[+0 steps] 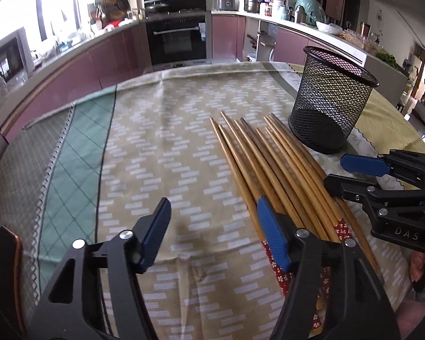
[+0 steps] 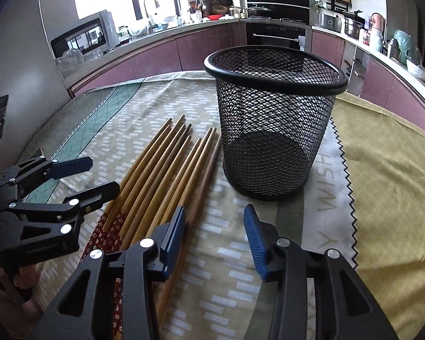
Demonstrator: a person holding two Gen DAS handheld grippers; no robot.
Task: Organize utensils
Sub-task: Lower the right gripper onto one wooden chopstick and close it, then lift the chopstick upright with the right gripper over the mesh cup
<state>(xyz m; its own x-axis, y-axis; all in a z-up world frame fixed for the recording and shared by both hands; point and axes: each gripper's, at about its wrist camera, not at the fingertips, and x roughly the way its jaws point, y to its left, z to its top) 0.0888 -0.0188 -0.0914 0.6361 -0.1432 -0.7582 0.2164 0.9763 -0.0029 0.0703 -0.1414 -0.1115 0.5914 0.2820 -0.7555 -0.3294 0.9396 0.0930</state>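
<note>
Left wrist view shows the gathering step barely begun: the left tool stands partly open and empty, its right finger just against the bundle of wooden chopsticks lying on the clothed counter. Further right, the right tool gapes narrower beside them, gripping nothing. Next, probably, close on chopsticks and lift them into the empty mesh cup.

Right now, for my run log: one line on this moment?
chopsticks: flat beside mesh holder | holder: upright, empty | left tongs: open | right tongs: open, nothing gripped
</note>
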